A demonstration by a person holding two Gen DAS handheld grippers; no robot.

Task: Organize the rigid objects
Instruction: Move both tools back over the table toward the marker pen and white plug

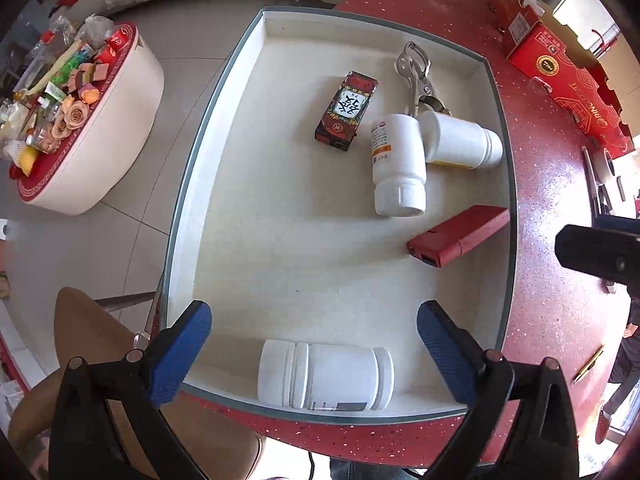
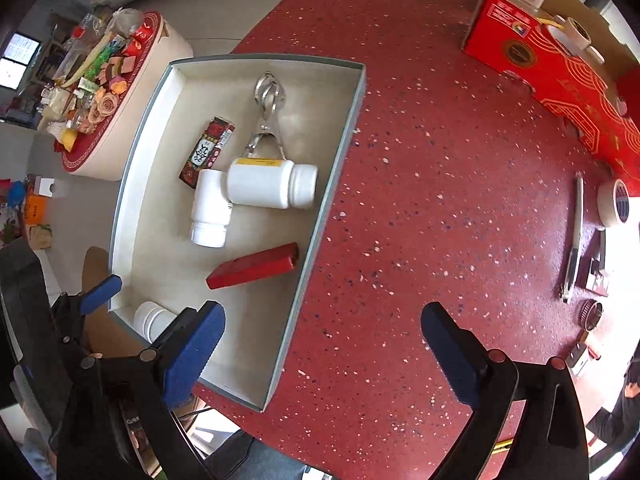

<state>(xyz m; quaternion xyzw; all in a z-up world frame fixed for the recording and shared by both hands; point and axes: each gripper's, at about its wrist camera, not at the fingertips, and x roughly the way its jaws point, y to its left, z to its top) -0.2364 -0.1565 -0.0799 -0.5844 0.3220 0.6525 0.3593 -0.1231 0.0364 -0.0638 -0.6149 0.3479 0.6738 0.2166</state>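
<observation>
Red speckled desk (image 2: 420, 200) carries a shallow white tray (image 1: 224, 184) with a grey rim; clutter on a round stand sits far behind.

Nearest: left hand-held gripper (image 1: 314, 348) points straight down over the tray's near edge. Its blue pads stand wide apart, gripping nothing. White jar (image 1: 325, 376) lies on its side directly between them, against the near wall, long axis running left-right across the jaw gap, lid end to the left. Pads are apart from the jar on both sides, so it looks released or not yet grasped; cannot tell which.

Right hand-held gripper (image 2: 322, 340) is also wide open and empty, hanging over bare desk just beside the tray's right wall, left pad over the tray's corner. Left one is clearly nearer the jar.

Further in: red flat box (image 1: 458, 236) lies diagonally against the right wall. Beyond it two white bottles (image 1: 400, 164) lie on their sides, touching in an L. A dark printed carton (image 1: 346, 110) lies left of them, and metal tongs (image 1: 416, 80) lie farthest back.
</observation>
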